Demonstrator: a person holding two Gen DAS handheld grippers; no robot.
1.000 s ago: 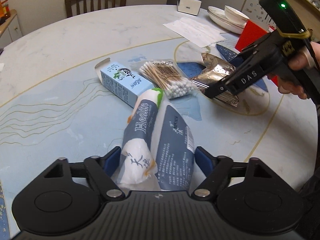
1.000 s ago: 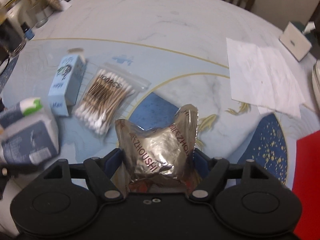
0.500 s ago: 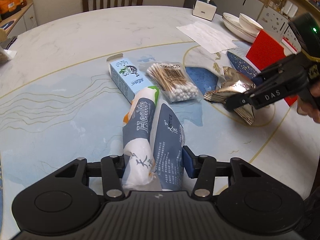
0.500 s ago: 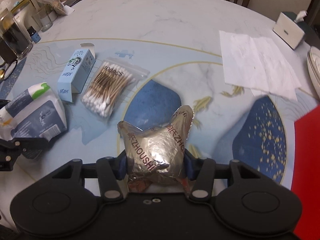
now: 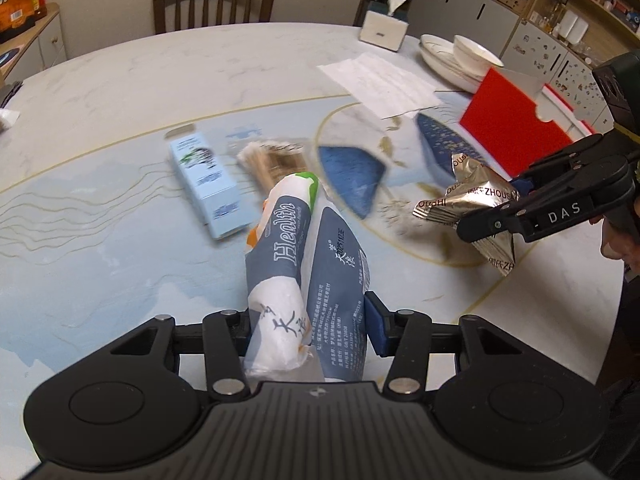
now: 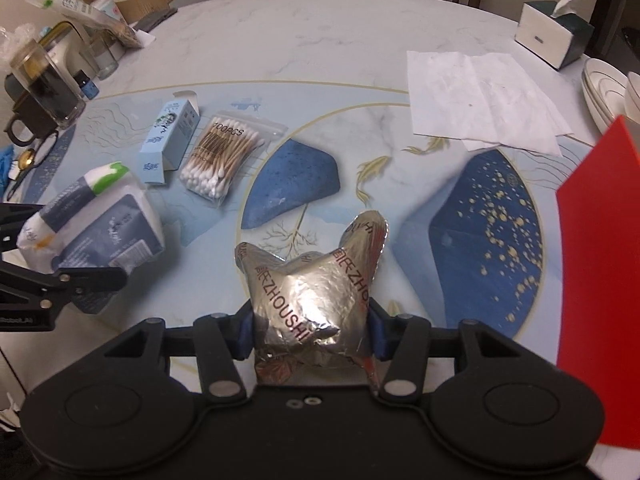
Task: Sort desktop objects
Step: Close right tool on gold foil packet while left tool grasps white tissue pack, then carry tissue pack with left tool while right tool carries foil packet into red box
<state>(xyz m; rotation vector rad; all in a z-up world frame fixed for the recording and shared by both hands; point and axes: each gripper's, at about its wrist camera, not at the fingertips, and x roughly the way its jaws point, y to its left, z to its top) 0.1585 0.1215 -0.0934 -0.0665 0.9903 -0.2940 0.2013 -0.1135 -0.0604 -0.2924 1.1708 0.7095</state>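
Between left fingers (image 5: 312,326): clamped narrow on the tissue pack (image 5: 316,280), blue-and-white wrap with a green-tipped end; lower centre of the left wrist view, clear of the tabletop (image 5: 120,80) as far as can be judged.
Between right fingers (image 6: 310,330): clamped narrow on the foil packet (image 6: 312,284), crinkled silver with red lettering; lower centre of the right wrist view, two corners sticking up past the grip.
Same packet, other view: right edge of the left wrist view, pinched in the black tool and apparently off the surface.
Just beyond the grips: blue box (image 6: 170,140) lying flat, left of centre in the right wrist view; open flap at its far end.
Beside the box: cotton swab bag (image 6: 224,156), touching or nearly touching it, flat on the printed mat.
Further out: white paper sheets (image 6: 480,96) upper right; red folder (image 6: 596,280) at the right edge; tissue box (image 6: 552,36) and stacked plates (image 6: 600,88) at the far upper right.
Upper left of the right wrist view: glass jar, mug and small clutter, too crowded to sort out.
Done so far: two items picked up, one per hand; neither yet set anywhere.
Left to do: placing both held items, then box and swabs, probably.
Destination: none visible; cannot tell where things belong.
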